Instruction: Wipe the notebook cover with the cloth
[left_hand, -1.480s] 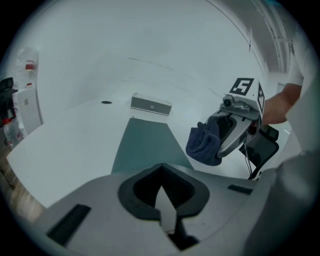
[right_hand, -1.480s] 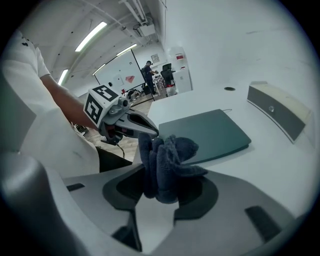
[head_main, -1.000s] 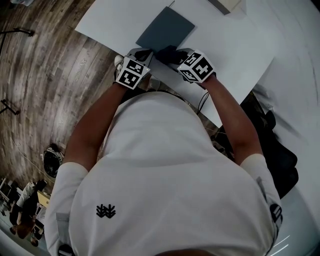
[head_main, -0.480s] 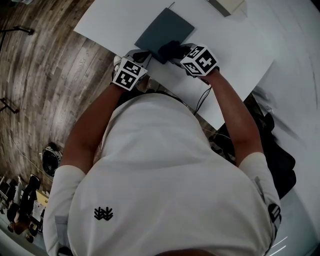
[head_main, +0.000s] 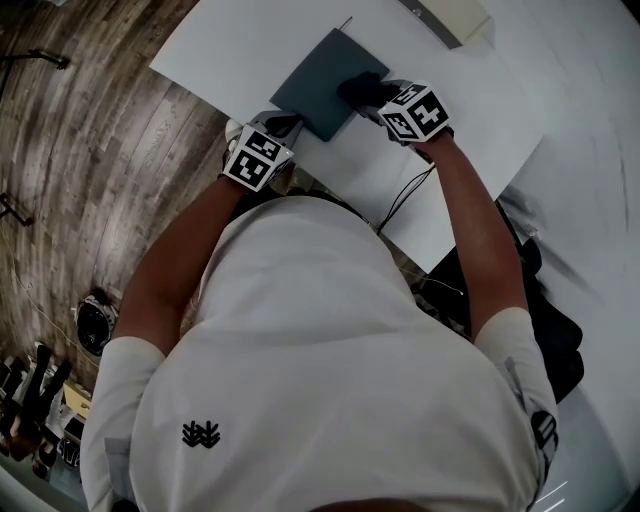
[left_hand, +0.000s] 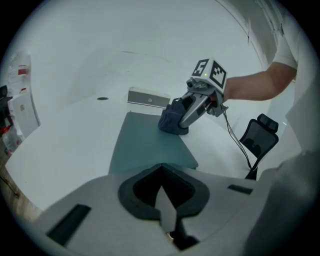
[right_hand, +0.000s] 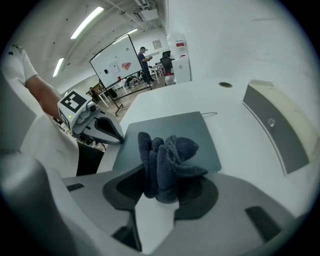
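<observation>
Right tool pinching bunched dark cloth on grey-blue notebook — flat on white counter, left tool pressed together at its near edge, cream-and-grey box beyond, whiteboard behind.

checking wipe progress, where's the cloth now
In head view, the dark blue fuzzy cloth sits in the right gripper on the right edge of the slate-blue notebook cover.

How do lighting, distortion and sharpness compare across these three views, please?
Head view: even light, with barrel distortion bowing the white table's edges. Left gripper view: a circular fisheye frame and a cool bluish cast; the notebook is fairly sharp, the near jaws soft. Right gripper view: ceiling strip lights glare at top left; the cloth is crisp.
</observation>
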